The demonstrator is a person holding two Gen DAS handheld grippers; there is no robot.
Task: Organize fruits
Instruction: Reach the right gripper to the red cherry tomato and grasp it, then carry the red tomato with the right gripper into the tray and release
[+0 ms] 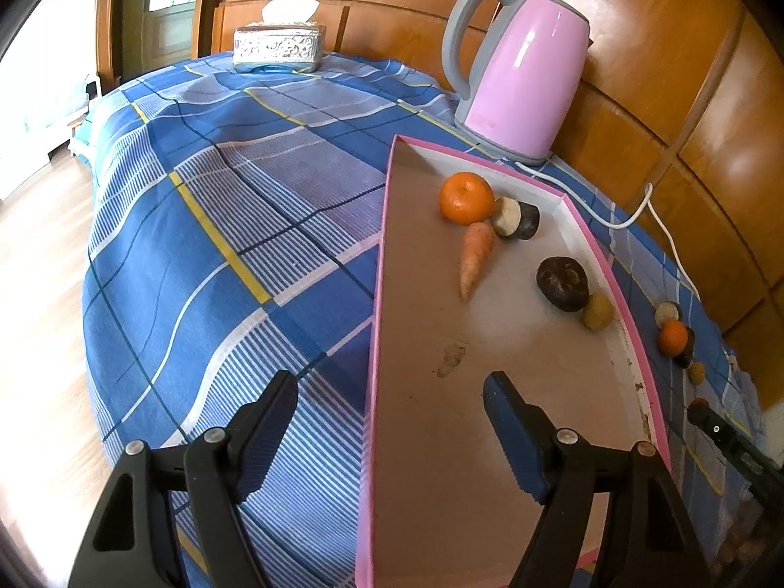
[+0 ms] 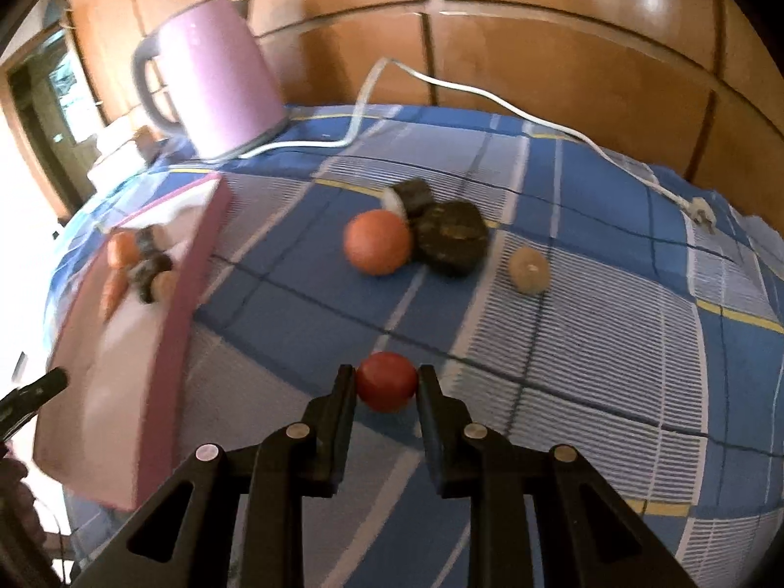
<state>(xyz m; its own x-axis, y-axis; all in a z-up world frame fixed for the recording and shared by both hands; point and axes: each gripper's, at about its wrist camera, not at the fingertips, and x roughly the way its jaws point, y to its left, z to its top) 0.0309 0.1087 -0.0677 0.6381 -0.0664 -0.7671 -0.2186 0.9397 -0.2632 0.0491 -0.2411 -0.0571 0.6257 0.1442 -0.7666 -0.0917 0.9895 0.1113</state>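
**Red fruit clamped beside the pink-rimmed tray**

Left wrist view: the left gripper (image 1: pixel 392 421) hangs with its jaws spread wide and nothing between them, one finger over the checked blue tablecloth (image 1: pixel 220 225), the other over the pink-rimmed tray (image 1: pixel 377 294). The tray's near end is cut off by the frame. On its matte, stained floor lie a glossy mandarin (image 1: pixel 466 197), a tapered carrot (image 1: pixel 474 256), a cut piece with a pale face and dark skin (image 1: pixel 515 218), a wrinkled dark fruit (image 1: pixel 562 283) and a small yellowish ball (image 1: pixel 598 311) against the tray's far wall. Beyond the tray stands a smooth pink kettle (image 1: pixel 519 68). Past the tray's far wall a small cluster of fruit (image 1: pixel 675 335) is too small to name.

Right wrist view — blurred, especially at the tray (image 2: pixel 191 304). The right gripper (image 2: pixel 386 382) is closed on a round red fruit (image 2: pixel 386 381), perhaps a tomato, its pads pressing both sides, just right of the tray. Farther from the tray sit an orange fruit (image 2: pixel 377 241), a dark lumpy fruit (image 2: pixel 453 237) touching it, and a pale round one (image 2: pixel 528 269) — apart. The white cord (image 2: pixel 490 98) ends in a plug.
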